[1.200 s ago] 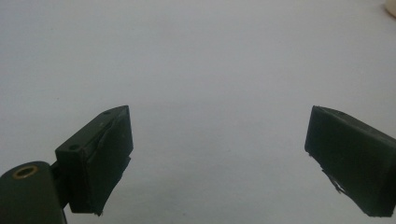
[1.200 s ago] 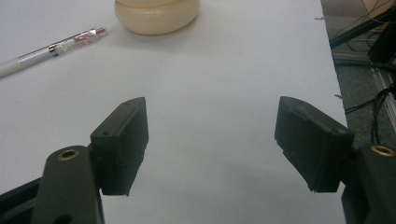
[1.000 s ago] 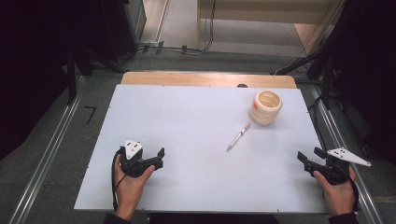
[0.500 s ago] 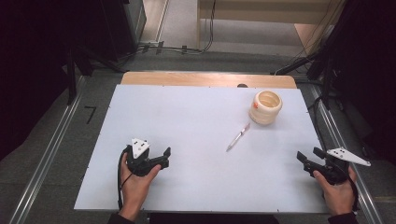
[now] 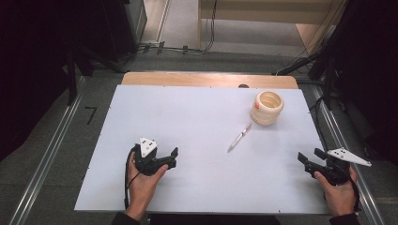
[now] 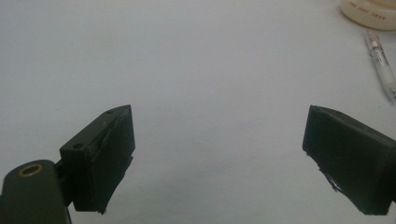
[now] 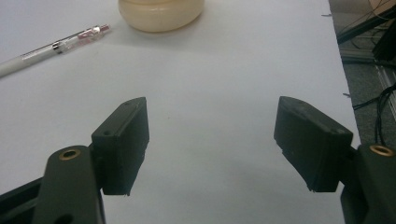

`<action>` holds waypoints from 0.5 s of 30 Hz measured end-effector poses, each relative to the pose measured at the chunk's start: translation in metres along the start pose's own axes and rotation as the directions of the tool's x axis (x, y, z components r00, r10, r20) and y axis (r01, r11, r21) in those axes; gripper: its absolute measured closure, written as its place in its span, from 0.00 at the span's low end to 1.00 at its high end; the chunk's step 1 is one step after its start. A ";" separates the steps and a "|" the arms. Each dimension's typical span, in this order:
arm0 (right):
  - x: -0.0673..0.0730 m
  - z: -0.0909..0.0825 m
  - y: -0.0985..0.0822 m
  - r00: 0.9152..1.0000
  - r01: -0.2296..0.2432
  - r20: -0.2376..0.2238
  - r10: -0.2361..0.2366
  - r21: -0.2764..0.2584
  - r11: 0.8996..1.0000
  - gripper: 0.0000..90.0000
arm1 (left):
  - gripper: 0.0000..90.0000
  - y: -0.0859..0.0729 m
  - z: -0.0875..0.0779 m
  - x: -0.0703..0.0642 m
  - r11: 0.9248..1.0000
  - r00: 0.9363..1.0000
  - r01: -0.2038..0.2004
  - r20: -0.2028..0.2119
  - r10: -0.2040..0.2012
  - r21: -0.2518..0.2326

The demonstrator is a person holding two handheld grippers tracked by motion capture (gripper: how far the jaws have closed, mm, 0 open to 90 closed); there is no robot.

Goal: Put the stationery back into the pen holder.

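While both sets of tongs stood open and empty, the work looked barely begun. The left tongs (image 5: 171, 158) hovered low over the near-left part of the desk (image 5: 187, 122), well apart from the pen (image 5: 239, 138), which lay untouched right of centre, near a cream ribbed cup (image 5: 267, 107). The right tongs (image 5: 307, 161) waited at the near-right edge. Judging by how things lay, picking up the pen and perhaps placing it in the cup remained to be done. Lettering on the cup's base was too blurred to read. The white desk top sat on a wooden base, dark equipment and cables (image 5: 187, 48) behind.
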State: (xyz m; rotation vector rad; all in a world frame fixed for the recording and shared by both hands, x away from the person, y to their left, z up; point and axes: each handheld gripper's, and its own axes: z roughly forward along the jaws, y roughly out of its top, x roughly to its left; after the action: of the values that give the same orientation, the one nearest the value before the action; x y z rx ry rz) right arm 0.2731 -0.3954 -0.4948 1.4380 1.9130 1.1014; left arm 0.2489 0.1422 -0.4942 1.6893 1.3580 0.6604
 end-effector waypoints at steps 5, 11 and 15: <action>0.000 0.000 0.000 1.000 -0.001 0.001 0.001 0.005 1.000 0.27 | 0.11 0.001 0.004 -0.005 1.000 1.000 -0.008 0.009 0.008 0.004; 0.000 0.001 0.000 1.000 -0.002 0.000 0.002 0.006 1.000 0.27 | 0.11 0.003 0.010 -0.014 1.000 1.000 -0.021 0.018 0.021 0.010; 0.000 0.001 0.000 1.000 0.000 0.000 0.000 0.005 1.000 0.27 | 0.11 0.006 0.014 -0.021 1.000 0.999 -0.029 0.032 0.029 0.008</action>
State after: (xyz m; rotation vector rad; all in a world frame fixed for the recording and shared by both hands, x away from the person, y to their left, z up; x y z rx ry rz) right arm 0.2738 -0.3957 -0.4956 1.4412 1.9173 1.0974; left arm 0.2573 0.1177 -0.4942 1.7223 1.3180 0.6427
